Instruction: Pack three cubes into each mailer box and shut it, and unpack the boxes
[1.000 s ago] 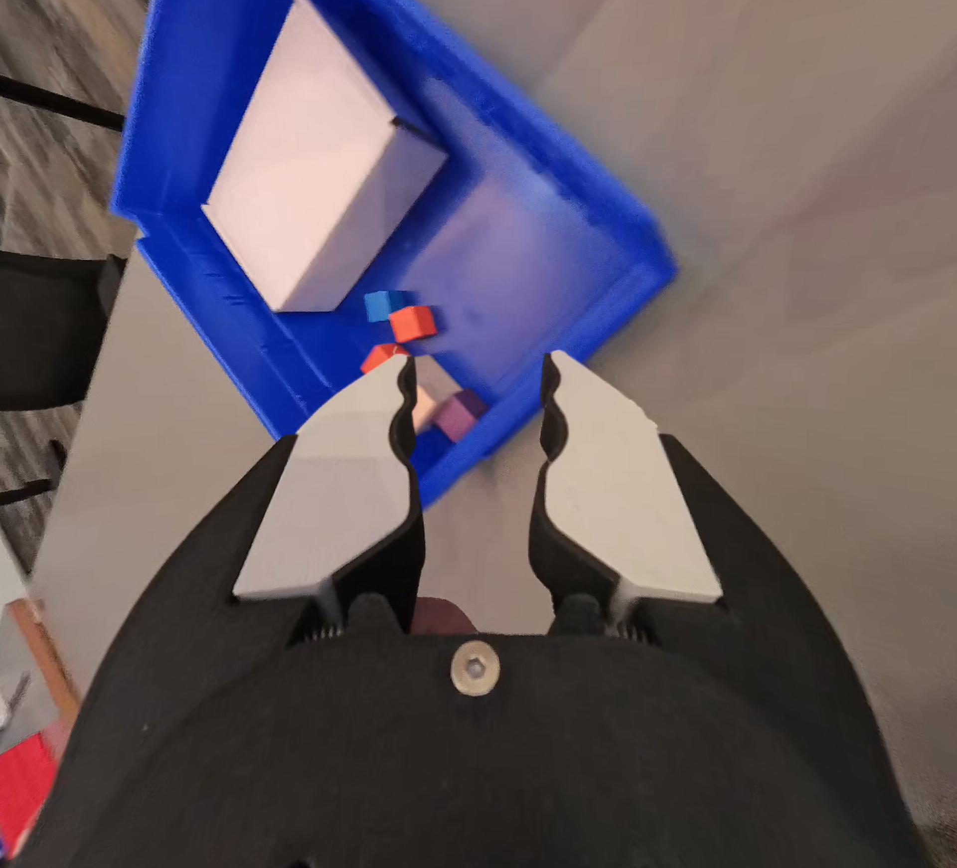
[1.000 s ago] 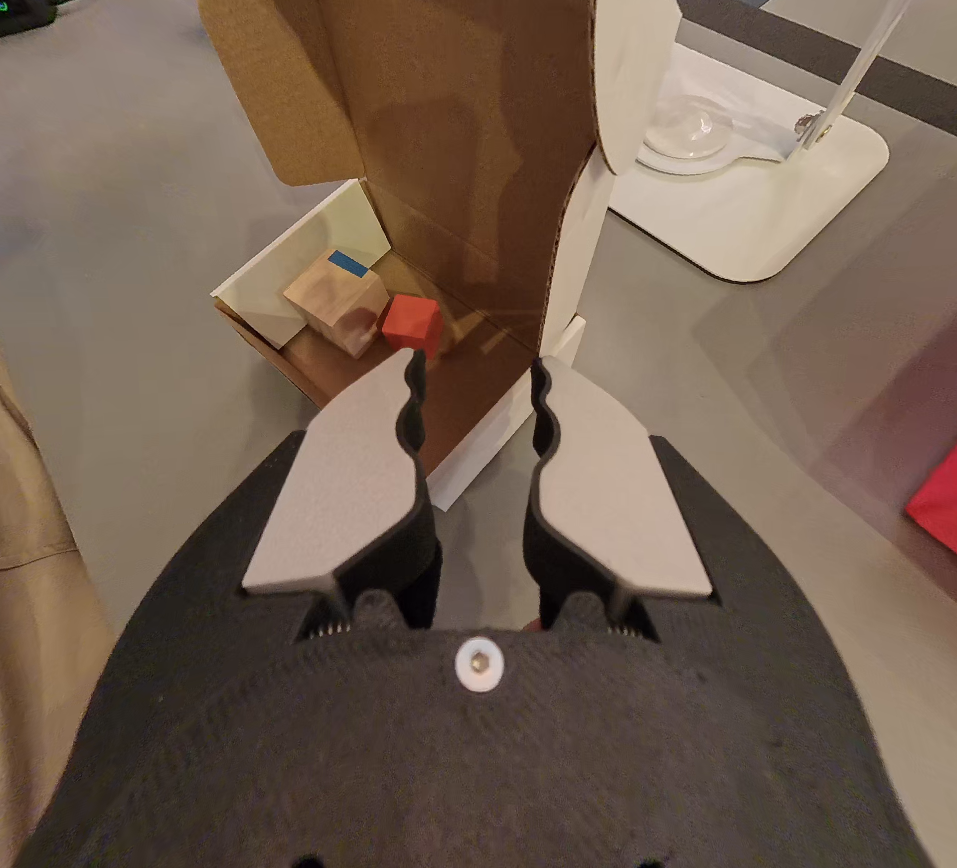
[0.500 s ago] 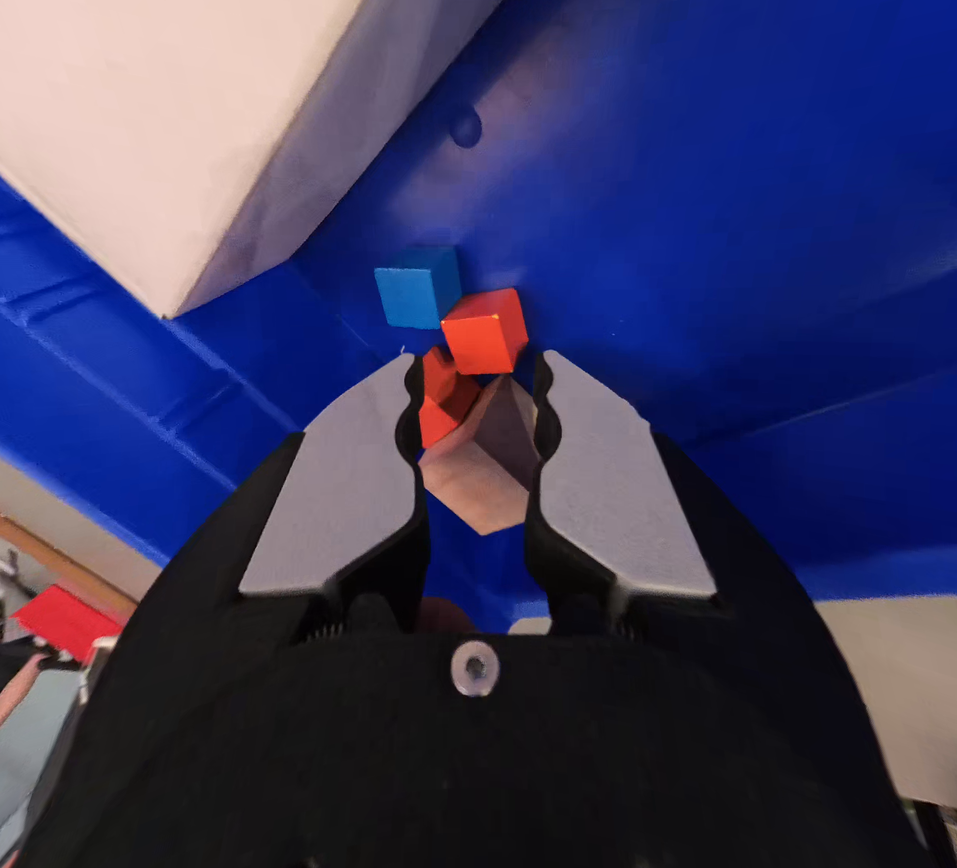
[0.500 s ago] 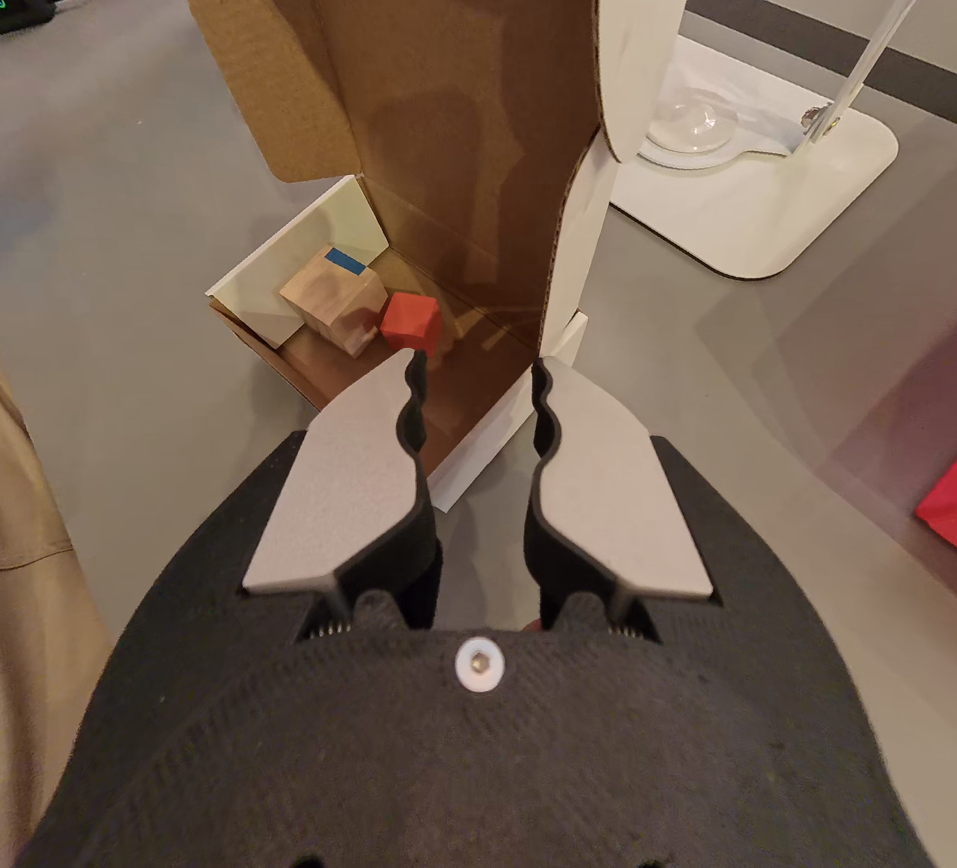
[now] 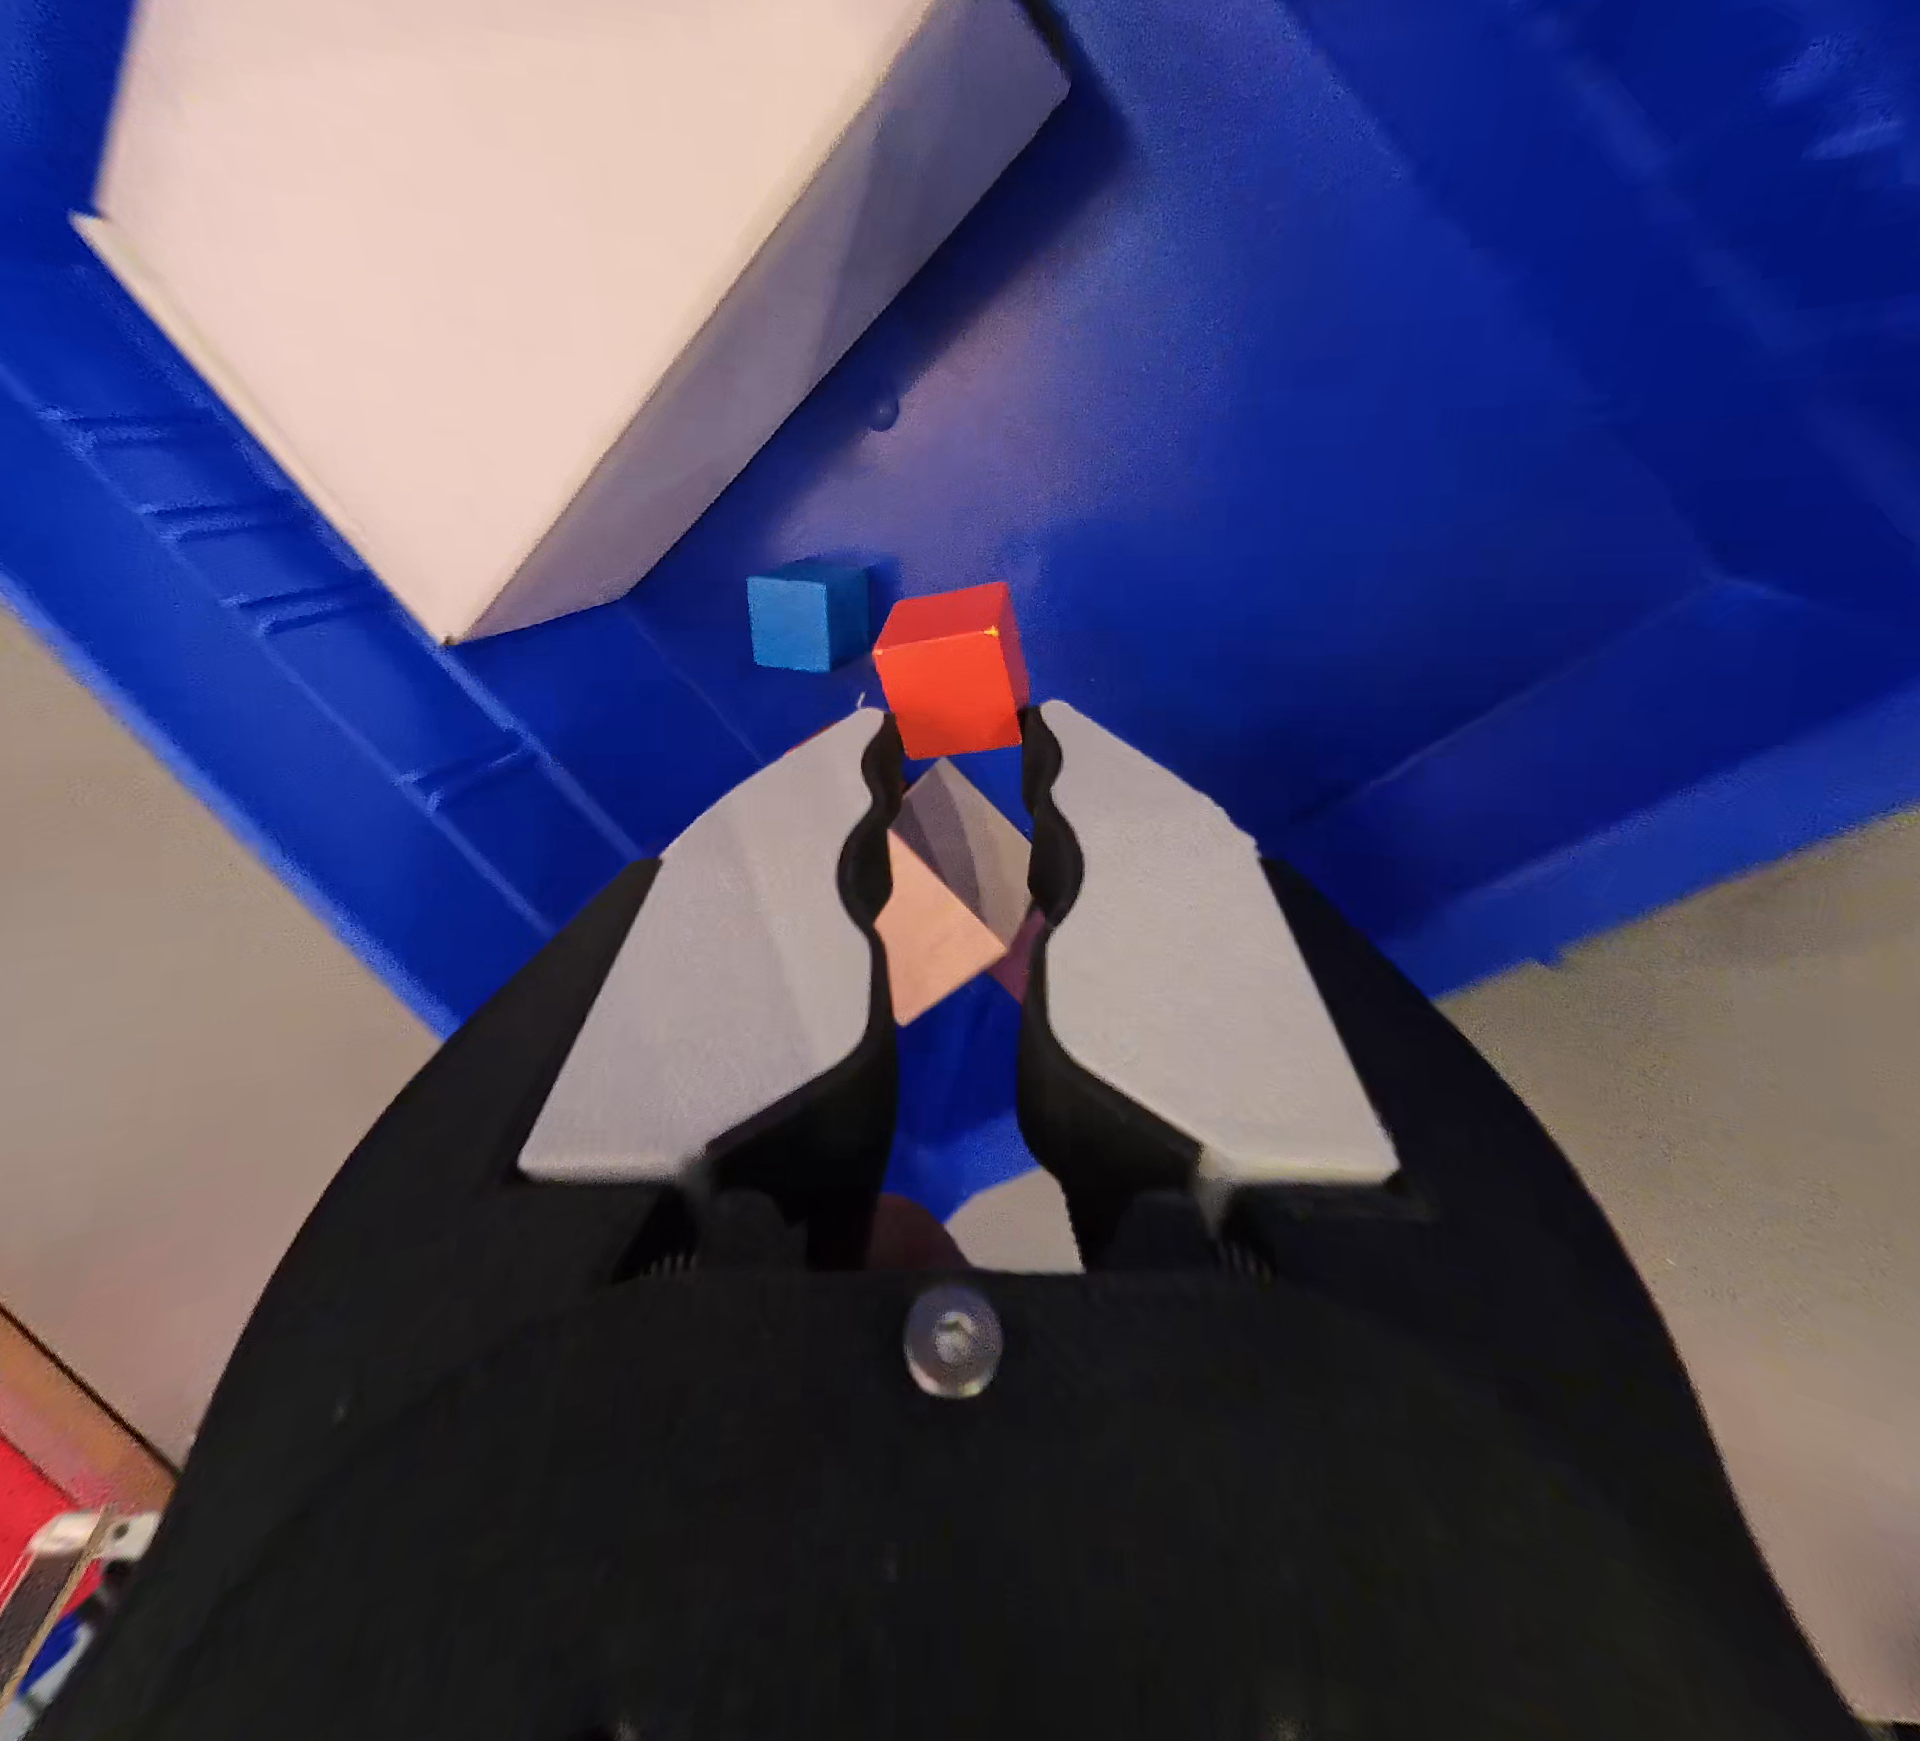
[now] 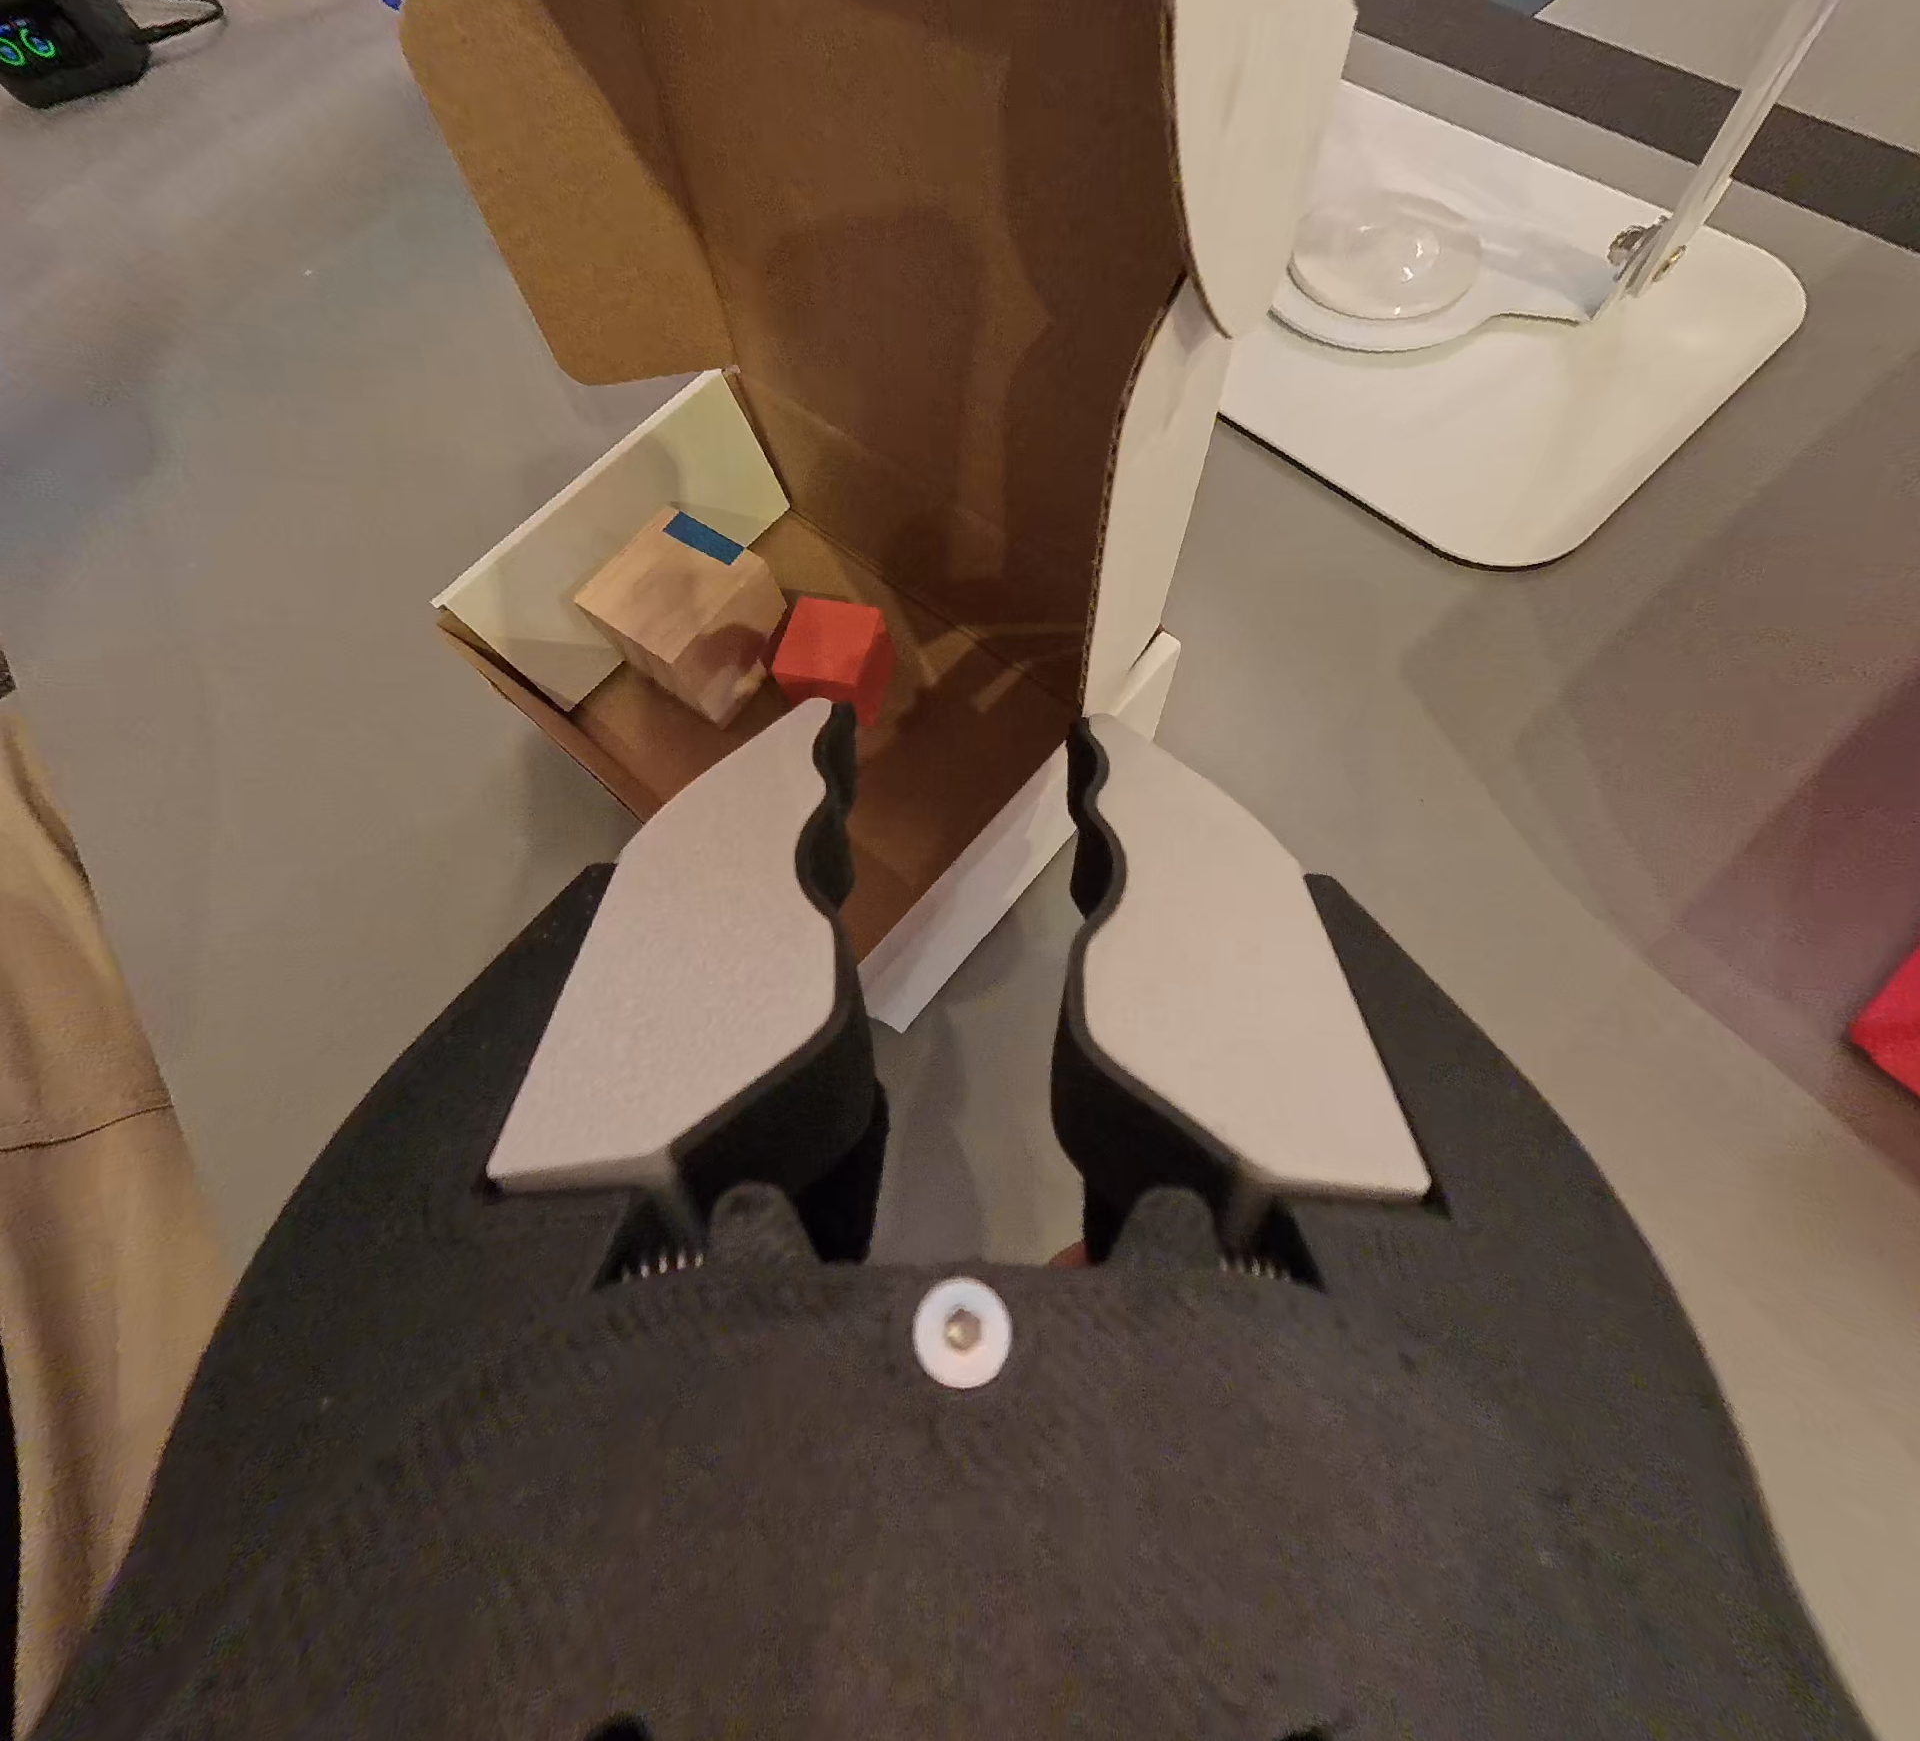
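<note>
In the left wrist view, over the bin:
Left gripper: fingers drawn in narrow, pinching the orange-red cube at their tips, above the bin floor.
Blue bin: fills most of the view, on a grey table.
Blue cube: on the bin floor, just beyond and left of the held cube.
Wooden cube: pale, seen through the gap between the fingers, lower in the bin.
Closed white mailer box: inside the bin, at upper left, lid down.

In the right wrist view, over the table:
Right gripper: fingers apart with nothing between them, above the near edge of the open mailer box.
Open mailer box: brown inside, white outside, lid standing upright.
Wooden block: in the box, a blue patch on its top.
Red cube: in the box, touching the wooden block on its right, just beyond the left fingertip.
White stand base: on the table to the right of the box.
</note>
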### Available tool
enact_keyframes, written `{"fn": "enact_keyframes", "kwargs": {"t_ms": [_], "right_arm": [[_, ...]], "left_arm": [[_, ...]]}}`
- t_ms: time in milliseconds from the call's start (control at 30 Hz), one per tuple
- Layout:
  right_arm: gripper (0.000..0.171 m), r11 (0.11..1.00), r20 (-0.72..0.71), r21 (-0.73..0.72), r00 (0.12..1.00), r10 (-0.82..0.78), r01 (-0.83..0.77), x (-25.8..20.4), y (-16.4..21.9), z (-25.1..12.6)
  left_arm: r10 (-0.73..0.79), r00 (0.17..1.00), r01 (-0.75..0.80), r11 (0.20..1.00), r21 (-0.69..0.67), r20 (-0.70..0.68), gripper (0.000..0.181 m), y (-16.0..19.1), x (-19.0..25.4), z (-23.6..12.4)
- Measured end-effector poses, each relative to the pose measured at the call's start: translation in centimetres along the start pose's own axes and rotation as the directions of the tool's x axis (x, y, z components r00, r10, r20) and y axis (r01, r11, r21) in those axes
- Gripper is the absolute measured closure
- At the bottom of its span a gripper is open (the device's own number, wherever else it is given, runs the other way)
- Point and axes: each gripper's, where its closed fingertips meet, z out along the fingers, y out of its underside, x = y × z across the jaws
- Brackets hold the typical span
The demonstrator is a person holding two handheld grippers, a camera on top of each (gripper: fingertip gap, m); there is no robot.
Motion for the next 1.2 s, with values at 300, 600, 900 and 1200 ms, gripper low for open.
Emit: {"fn": "enact_keyframes", "kwargs": {"t_ms": [300,600,900,1200], "right_arm": [[0.133,1.0,-0.009,-0.001,1.0,-0.009,0.009,-0.1,-0.2,-0.2],[0.133,1.0,-0.016,-0.018,1.0,-0.011,0.011,-0.1,-0.1,-0.2],[0.134,0.999,-0.062,-0.005,0.997,-0.039,0.039,0.2,-0.6,-1.2],[0.135,1.0,-0.109,0.012,0.994,-0.016,0.018,1.2,-0.8,-2.1]], "left_arm": [[0.008,1.0,-0.012,0.957,0.29,0.016,0.159,-0.5,5.5,-10.4],[0.324,0.945,-0.302,0.804,0.512,0.047,0.159,-4.2,24.5,-21.2],[0.496,0.867,-0.436,0.711,0.551,0.045,0.159,-12.1,37.4,-20.1],[0.498,0.866,-0.442,0.808,0.39,-0.049,0.159,-15.8,39.1,-12.8]]}}
